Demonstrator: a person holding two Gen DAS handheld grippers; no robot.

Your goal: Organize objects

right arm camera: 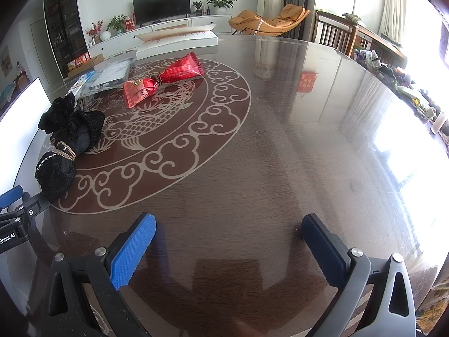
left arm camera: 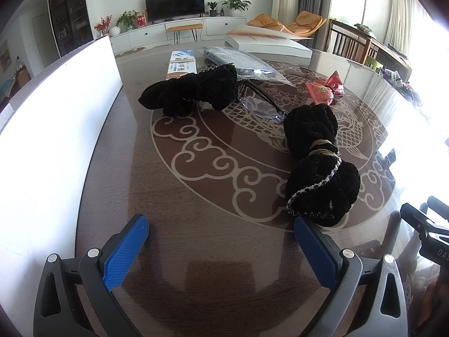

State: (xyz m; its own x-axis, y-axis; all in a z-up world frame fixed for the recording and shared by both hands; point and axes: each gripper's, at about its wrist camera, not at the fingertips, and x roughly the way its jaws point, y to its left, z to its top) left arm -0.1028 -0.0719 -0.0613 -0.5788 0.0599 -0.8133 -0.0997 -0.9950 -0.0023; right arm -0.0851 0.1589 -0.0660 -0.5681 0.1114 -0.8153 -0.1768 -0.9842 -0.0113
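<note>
L gripper (left arm camera: 221,236): hovering with jaws spread, gripping nothing | R gripper (right arm camera: 228,233): likewise gaping over bare table (right arm camera: 294,129) | near black pouch (left arm camera: 317,165) lying just ahead of L's right finger | second pouch (left arm camera: 193,91) resting farther back beside glasses (left arm camera: 263,106)

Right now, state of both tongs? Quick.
Left tongs: open, holding nothing; nearest black velvet pouch lies just past one pad.
Right tongs: open, empty, over bare table.

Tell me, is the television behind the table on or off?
Off, as far as the pictures show. The television screen is uniformly dark in both wrist views, with no image or glow.
</note>
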